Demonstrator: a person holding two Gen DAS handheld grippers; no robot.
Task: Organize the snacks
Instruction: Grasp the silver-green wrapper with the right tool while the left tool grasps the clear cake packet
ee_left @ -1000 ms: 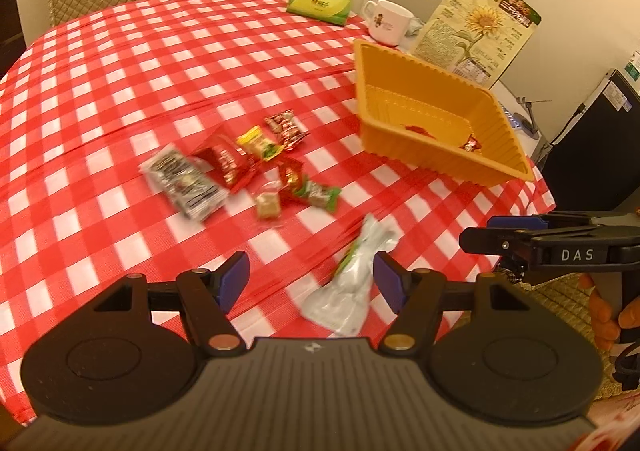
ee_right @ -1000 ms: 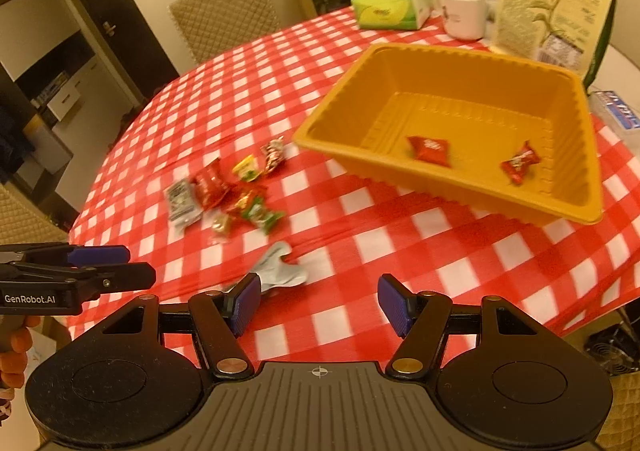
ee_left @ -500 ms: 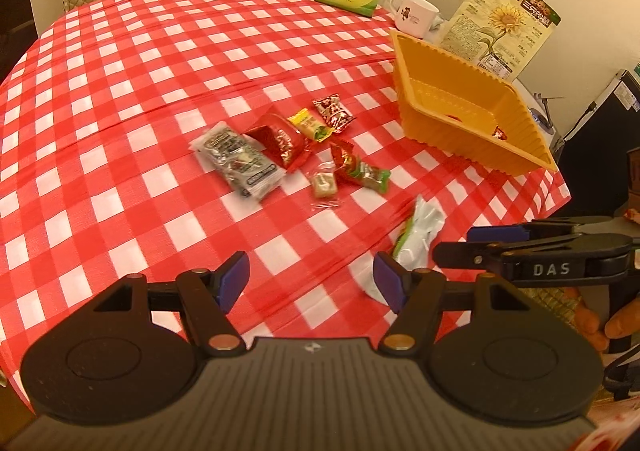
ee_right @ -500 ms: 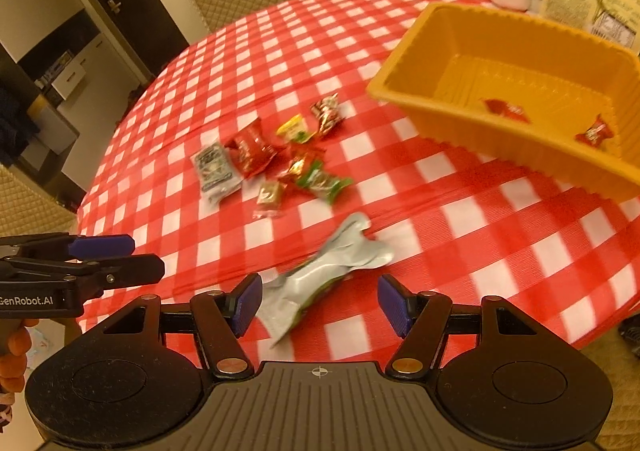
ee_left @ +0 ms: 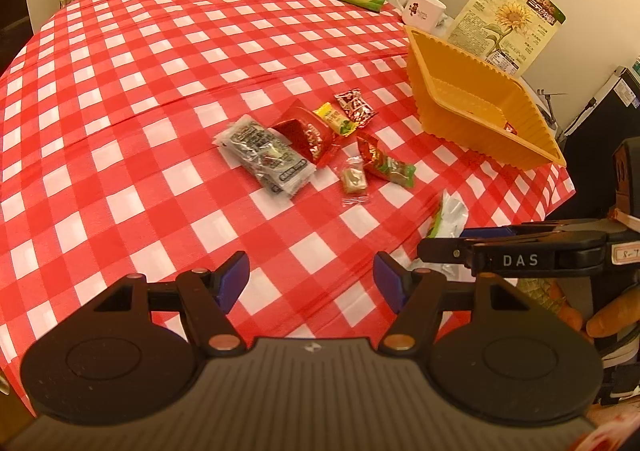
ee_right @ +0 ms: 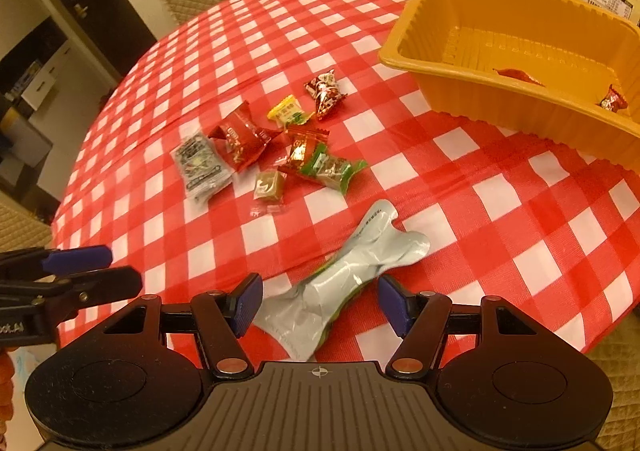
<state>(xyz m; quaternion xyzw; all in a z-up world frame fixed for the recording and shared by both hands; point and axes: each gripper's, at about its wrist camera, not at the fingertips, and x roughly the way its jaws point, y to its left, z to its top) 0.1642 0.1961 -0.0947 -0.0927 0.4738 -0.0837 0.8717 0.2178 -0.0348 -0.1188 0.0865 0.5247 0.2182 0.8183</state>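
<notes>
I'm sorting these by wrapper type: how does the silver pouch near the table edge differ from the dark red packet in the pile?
The silver pouch is long, pinched at its waist and matte grey; the dark red packet is shorter, puffier and glossy with printing. The silver pouch lies alone between the right gripper's open jaws, while the dark red packet touches neighbouring snacks. Both rest on the checked tablecloth, outside the orange tray.

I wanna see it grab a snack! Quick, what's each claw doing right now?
Left claw: open, holding nothing.
Right claw: open, with the silver snack pouch lying between its fingers, not gripped.
</notes>
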